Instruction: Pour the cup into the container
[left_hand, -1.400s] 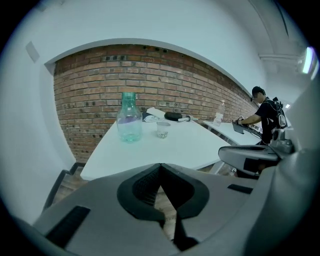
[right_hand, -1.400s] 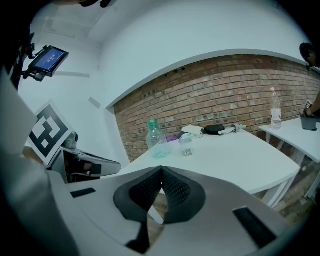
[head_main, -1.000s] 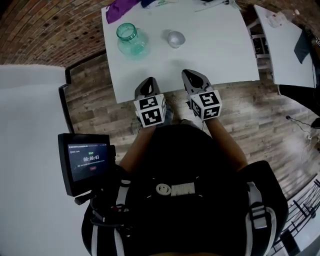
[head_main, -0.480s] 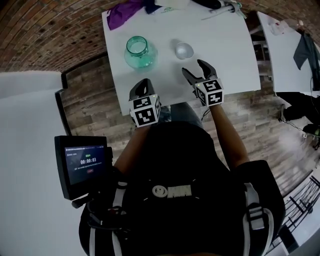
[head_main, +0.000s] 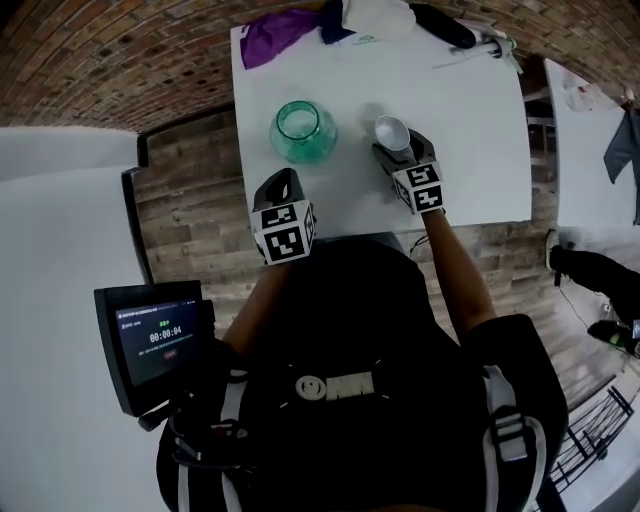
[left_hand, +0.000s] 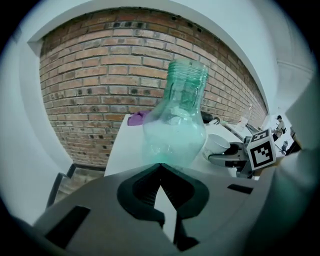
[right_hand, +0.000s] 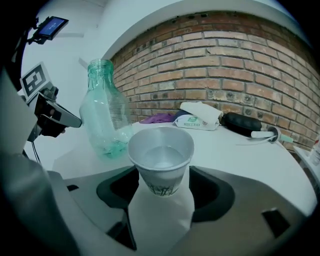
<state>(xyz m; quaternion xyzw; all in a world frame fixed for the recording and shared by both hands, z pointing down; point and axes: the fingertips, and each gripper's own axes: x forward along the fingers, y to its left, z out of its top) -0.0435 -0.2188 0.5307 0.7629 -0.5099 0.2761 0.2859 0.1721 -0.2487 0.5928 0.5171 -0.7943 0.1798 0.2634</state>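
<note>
You are keeping the left tongs (left_hand: 160, 172) clenched, their tips meeting on nothing, just short of the green glass jar (left_hand: 177, 125). Your right tongs (right_hand: 161, 192) have just been opening and are now standing released and wide. The cup (right_hand: 161, 155) is between them, but neither pad looks to be pressing on it.

You are at the grasp. As I judge it, you should be closing slowly on the middle of the cup's wall, keeping the tongs level and squeezing only until it holds. A thin cup like this is likely to buckle and slop if pinched hard. The jar's neck is narrow, so you should be planning a steady, well-aimed tilt.

The cup is standing upright on the white surface (head_main: 470, 150), near the jar and to its right. It is white and tapered, with a dark print near its foot, and is holding clear liquid below the rim. Beyond, a purple cloth (head_main: 280, 22) is lying at the far edge.
</note>
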